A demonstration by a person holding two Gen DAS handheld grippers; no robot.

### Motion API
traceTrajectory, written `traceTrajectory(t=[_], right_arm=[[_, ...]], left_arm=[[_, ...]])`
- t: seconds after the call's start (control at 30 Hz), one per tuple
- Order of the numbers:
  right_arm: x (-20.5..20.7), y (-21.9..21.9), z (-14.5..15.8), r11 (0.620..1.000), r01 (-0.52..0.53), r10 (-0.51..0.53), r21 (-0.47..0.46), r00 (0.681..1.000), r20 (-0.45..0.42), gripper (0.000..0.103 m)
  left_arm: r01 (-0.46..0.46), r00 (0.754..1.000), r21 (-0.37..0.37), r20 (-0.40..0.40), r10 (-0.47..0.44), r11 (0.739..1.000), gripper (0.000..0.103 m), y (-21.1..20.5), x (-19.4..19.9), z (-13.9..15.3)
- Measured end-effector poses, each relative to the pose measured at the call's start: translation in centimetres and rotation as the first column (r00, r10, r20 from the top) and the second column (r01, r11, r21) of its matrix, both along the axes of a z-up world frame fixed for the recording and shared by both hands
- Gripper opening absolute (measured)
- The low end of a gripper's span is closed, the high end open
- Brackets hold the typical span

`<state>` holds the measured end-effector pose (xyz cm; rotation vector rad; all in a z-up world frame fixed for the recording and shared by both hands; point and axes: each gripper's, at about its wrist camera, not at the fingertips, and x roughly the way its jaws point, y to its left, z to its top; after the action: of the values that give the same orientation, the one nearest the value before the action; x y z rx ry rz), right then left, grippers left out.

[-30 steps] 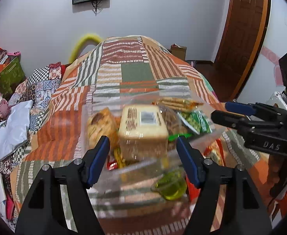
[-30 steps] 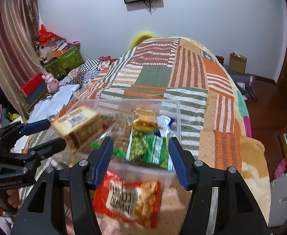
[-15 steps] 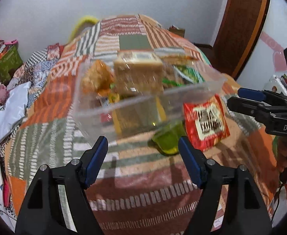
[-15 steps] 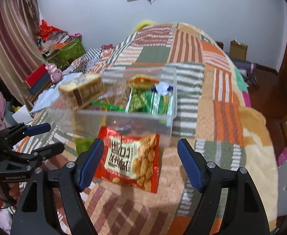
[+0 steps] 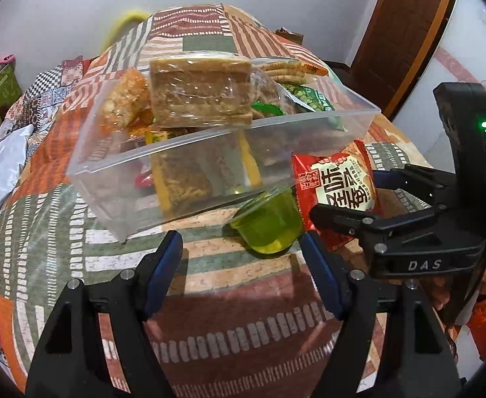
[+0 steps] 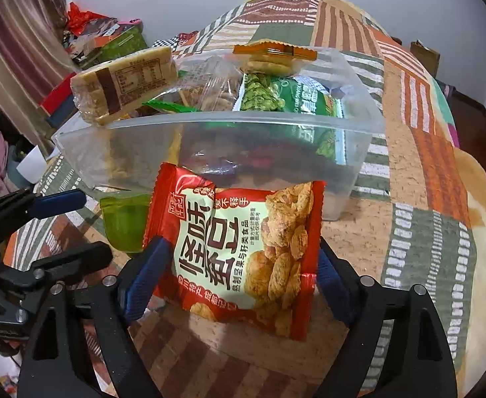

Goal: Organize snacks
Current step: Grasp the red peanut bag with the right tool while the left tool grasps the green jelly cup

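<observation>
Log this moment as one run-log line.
left gripper: open, empty | right gripper: open around red snack bag | jelly cup: on bed | clear bin: full

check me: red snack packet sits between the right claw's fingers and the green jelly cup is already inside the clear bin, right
Not quite. The green jelly cup lies outside the clear bin, on the quilt by its front wall, as the left wrist view shows. The red snack packet does sit between the right claw fingers.

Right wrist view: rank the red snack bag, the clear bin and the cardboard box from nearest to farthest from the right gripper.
1. Red snack bag: between the right gripper's open fingers, on the bedspread.
2. Clear bin: just behind the bag, mid-bed, full of snacks.
3. Cardboard box: far right, beyond the bed by the wall.
</observation>
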<state>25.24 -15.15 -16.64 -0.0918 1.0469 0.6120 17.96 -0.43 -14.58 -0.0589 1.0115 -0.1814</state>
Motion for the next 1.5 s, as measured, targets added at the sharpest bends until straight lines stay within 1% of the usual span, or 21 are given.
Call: traceTrajectory(t=[0.03,0.07,0.17,0.23,0.3,0.37,0.47,0.57,0.63,0.73,0.77,0.87,0.93,0.97,1.03,1.07,1.2,1.23,1.4,1.47,1.5], right_arm=[[0.0,0.1,0.1,1.000,-0.006,0.006,-0.004,1.000,0.005,0.083],[-0.1,0.1,0.1,1.000,-0.014,0.014,-0.005,1.000,0.009,0.080],[-0.6,-0.2,0.5,1.000,-0.021,0.022,-0.008,0.999,0.040,0.067],[-0.7,-0.5,0.8,1.000,-0.023,0.022,0.002,0.998,0.053,0.054],[-0.9,-1.2,1.2,1.000,-0.009,0.008,0.017,0.998,0.058,0.049],[-0.9,-1.8,1.2,1.000,0.001,-0.002,0.030,0.999,0.049,0.047],[-0.7,-2.6,1.1,0.999,0.014,-0.015,0.040,0.999,0.039,0.047],[-0.8,-2.8,1.3,0.999,0.020,-0.022,0.046,0.999,0.040,0.043],[-0.9,-3.1,1.5,0.998,0.024,-0.026,0.052,0.999,0.042,0.038],[-1.0,-3.4,1.6,0.998,0.031,-0.034,0.059,0.999,0.039,0.037],[-1.1,-3.4,1.6,0.998,0.033,-0.036,0.059,0.999,0.040,0.036],[-1.0,-3.4,1.5,0.997,0.039,-0.041,0.062,0.999,0.033,0.037],[-0.7,-3.4,1.4,0.997,0.045,-0.046,0.066,0.999,0.017,0.043],[-0.4,-3.3,1.3,0.997,0.048,-0.049,0.066,0.999,0.003,0.044],[-0.1,-3.0,1.1,0.997,0.046,-0.045,0.057,0.999,-0.008,0.052],[0.0,-2.7,1.1,0.998,0.043,-0.043,0.050,0.999,-0.008,0.053],[0.4,-1.3,0.6,1.000,0.018,-0.018,0.011,1.000,-0.006,0.071],[0.5,-1.1,0.4,1.000,0.012,-0.012,0.006,1.000,-0.011,0.076],[0.6,0.4,-0.5,0.999,-0.024,0.024,-0.022,0.999,-0.022,0.087],[0.6,0.8,-0.6,0.999,-0.033,0.033,-0.032,0.999,-0.021,0.087],[0.6,0.8,-0.6,0.999,-0.035,0.035,-0.036,0.999,-0.020,0.086]], left_arm=[[0.001,1.000,-0.004,-0.003,-0.001,1.000,0.074,-0.1,0.1,-0.1],[0.001,1.000,-0.009,-0.007,-0.001,1.000,0.074,-0.2,0.3,-0.2],[0.003,1.000,-0.026,-0.020,-0.004,1.000,0.074,-0.6,0.8,-0.6],[0.004,0.999,-0.039,-0.038,-0.005,0.999,0.074,-1.0,1.3,-1.0],[0.003,0.999,-0.051,-0.051,-0.005,0.999,0.074,-1.5,1.9,-1.4],[0.010,0.998,-0.071,-0.059,-0.014,0.997,0.074,-1.8,2.2,-1.7],[-0.010,0.998,-0.079,-0.057,0.006,0.997,0.074,-2.0,2.7,-1.7],[-0.034,0.998,-0.115,-0.058,0.028,0.993,0.074,-1.5,3.2,-1.8],[-0.045,0.997,-0.134,-0.062,0.037,0.990,0.070,-1.1,3.5,-1.9],[-0.045,0.998,-0.126,-0.050,0.039,0.991,0.056,-1.0,3.4,-1.9],[-0.041,0.998,-0.124,-0.049,0.035,0.991,0.056,-1.0,3.4,-1.8],[-0.032,0.999,-0.115,-0.039,0.028,0.993,0.056,-0.9,2.8,-1.8],[-0.019,0.999,-0.095,-0.027,0.016,0.995,0.055,-0.9,1.9,-1.6],[-0.012,1.000,-0.079,-0.018,0.010,0.997,0.055,-0.9,1.5,-1.5],[0.000,1.000,-0.055,-0.005,0.000,0.998,0.055,-0.9,0.6,-1.4],[0.005,1.000,-0.041,0.002,-0.005,0.999,0.055,-0.9,0.3,-1.4],[0.017,1.000,0.002,0.025,-0.017,1.000,0.055,-0.6,-0.6,-1.2],[0.019,0.999,0.005,0.028,-0.019,1.000,0.055,-0.6,-0.6,-1.2],[0.021,0.999,-0.017,0.028,-0.021,1.000,0.055,-0.4,-0.8,-1.5],[0.021,0.999,-0.021,0.029,-0.021,1.000,0.055,-0.3,-0.6,-1.5],[0.021,0.999,-0.023,0.031,-0.020,1.000,0.055,-0.2,-0.7,-1.5]])
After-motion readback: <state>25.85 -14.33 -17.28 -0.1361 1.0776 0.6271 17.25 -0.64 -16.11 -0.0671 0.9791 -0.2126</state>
